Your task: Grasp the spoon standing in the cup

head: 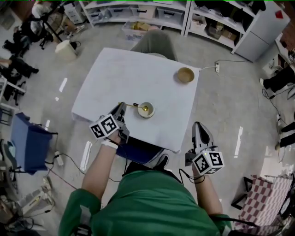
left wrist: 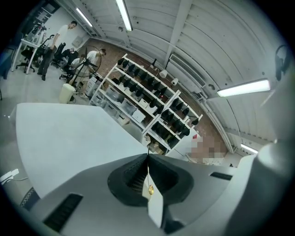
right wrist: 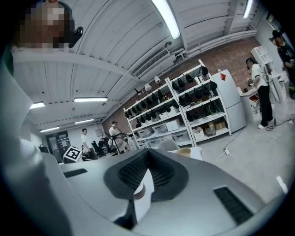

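Observation:
A small white cup [head: 146, 110] stands near the middle of the white table [head: 115, 78]. A gold spoon [head: 133, 105] rests in it, its handle slanting out to the left. My left gripper [head: 123, 106] is at the end of that handle with its jaws shut on it. In the left gripper view the handle shows as a thin line with a gold spot [left wrist: 149, 189] between the closed jaws of the left gripper [left wrist: 148, 156]. My right gripper [head: 198, 125] hangs off the table's near right corner, shut and holding nothing. The right gripper [right wrist: 147, 152] looks towards the cup [right wrist: 138, 188].
A tan bowl [head: 186, 74] sits at the table's far right corner, also seen as the bowl [right wrist: 186, 152] in the right gripper view. A grey chair [head: 154, 44] stands at the far side. Shelving [head: 138, 11] lines the back wall, and a power strip [head: 216, 68] lies on the floor.

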Available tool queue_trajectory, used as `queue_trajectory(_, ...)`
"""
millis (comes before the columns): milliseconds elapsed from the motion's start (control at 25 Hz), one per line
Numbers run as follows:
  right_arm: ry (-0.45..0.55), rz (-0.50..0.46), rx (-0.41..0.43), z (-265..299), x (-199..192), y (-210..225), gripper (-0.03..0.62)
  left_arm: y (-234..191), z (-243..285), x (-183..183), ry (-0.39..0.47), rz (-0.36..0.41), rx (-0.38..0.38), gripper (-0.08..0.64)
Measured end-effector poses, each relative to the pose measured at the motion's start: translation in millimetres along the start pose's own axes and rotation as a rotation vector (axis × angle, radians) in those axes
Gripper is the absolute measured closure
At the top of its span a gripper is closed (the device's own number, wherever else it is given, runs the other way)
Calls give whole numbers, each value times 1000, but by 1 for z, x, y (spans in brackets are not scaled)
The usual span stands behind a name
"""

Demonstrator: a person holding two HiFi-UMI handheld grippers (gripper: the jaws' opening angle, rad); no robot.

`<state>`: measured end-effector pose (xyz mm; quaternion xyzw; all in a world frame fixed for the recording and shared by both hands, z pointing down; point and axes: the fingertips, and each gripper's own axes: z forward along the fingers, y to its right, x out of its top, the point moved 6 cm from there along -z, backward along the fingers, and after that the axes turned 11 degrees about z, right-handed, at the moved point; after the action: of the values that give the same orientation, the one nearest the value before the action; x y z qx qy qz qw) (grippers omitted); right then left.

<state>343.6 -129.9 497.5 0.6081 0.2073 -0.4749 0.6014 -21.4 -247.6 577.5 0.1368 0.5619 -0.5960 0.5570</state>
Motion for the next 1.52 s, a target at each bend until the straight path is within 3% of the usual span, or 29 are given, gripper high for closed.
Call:
queue_trajectory(440,-36,-9,140,11,8,-10,571,36,-48,20,115,-8,6,535)
queue_trajectory(720,-57,-13,178,12,6,-9,571,49,-68,17,158,-30,3,535)
queue_trajectory(960,-62,-22,155,14,11,-5,571,60,-70,25,199,-48,-41,535)
queue_trajectory(1520,-10,-17,107,48,5,-67,569,26,-110,87,275,-69,-166,537)
